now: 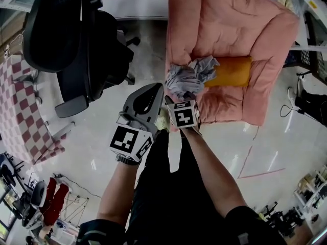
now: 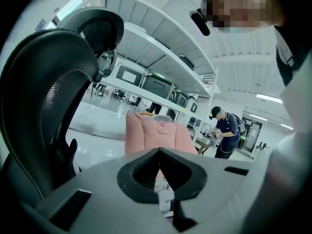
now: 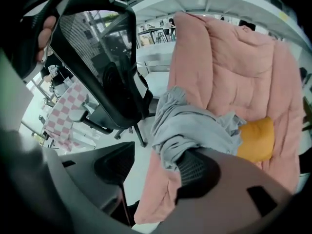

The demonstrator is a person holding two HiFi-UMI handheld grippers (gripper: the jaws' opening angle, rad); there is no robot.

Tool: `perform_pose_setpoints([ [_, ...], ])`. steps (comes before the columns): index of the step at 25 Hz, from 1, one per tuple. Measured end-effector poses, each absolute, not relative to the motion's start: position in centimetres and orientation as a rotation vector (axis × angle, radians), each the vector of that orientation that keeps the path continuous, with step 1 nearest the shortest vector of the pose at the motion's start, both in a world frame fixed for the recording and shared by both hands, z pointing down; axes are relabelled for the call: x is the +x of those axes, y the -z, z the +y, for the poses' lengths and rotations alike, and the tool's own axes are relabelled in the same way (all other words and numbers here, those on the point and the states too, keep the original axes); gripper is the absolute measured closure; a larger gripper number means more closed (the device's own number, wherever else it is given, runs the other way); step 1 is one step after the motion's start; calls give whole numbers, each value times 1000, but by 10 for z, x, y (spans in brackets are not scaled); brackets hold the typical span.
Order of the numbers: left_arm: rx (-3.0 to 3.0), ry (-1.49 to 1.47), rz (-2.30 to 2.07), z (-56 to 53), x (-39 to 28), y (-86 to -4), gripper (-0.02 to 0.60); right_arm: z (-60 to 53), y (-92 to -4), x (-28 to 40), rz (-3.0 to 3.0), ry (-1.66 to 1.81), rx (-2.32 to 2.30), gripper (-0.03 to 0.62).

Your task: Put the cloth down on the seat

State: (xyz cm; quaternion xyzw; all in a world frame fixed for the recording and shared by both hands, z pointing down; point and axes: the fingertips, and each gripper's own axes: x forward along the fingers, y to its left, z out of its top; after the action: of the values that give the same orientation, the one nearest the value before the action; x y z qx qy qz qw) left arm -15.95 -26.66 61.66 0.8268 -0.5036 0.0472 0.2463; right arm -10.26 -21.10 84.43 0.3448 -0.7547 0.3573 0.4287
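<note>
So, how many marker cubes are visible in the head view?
2. The left cube is below the black chair; the right cube is beside it, just below the cloth. None seems hidden.

Crumpled grey cloth [image 1: 189, 78] on pink padded seat [image 1: 240, 29], left of orange cushion [image 1: 232, 71]; black mesh office chair [image 1: 76, 34] further left.

Head view: steep look-down from above, pink seat [image 1: 230, 40] up top. Left gripper view: roughly level, seat way off. Right gripper view: tilted down, seat close. All three catch seat plus black office chair [image 1: 76, 29].
</note>
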Motion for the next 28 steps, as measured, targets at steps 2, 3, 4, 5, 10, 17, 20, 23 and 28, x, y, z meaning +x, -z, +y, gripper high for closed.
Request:
perform_pose_setpoints([
  [2,2259,-138,-1368,-263,-159,-617,577,-206,-840,-102,-1904,-888,865,344],
  [3,2259,-144,-1366,-261,-158,-617,577,-205,-836,-101,-1913,-886,870,355],
  [4,2257,-152,-1364,-259,-157,-617,577,-204,-832,-99,-1924,-885,878,367],
  [5,2254,-161,-1361,-257,-156,-619,577,-205,-828,-98,-1936,-884,888,381],
  [10,2214,-195,-1352,-247,-154,-630,577,-203,-813,-91,-1980,-897,934,490],
  [17,2204,-218,-1333,-237,-147,-625,577,-186,-793,-85,-1991,-943,866,525],
  [20,2209,-219,-1335,-236,-149,-619,577,-181,-778,-85,-2009,-974,826,533],
  [23,2196,-210,-1345,-236,-152,-609,577,-181,-756,-84,-2047,-961,818,533],
  [28,2218,-200,-1353,-237,-148,-580,577,-198,-698,-75,-2168,-870,906,582],
])
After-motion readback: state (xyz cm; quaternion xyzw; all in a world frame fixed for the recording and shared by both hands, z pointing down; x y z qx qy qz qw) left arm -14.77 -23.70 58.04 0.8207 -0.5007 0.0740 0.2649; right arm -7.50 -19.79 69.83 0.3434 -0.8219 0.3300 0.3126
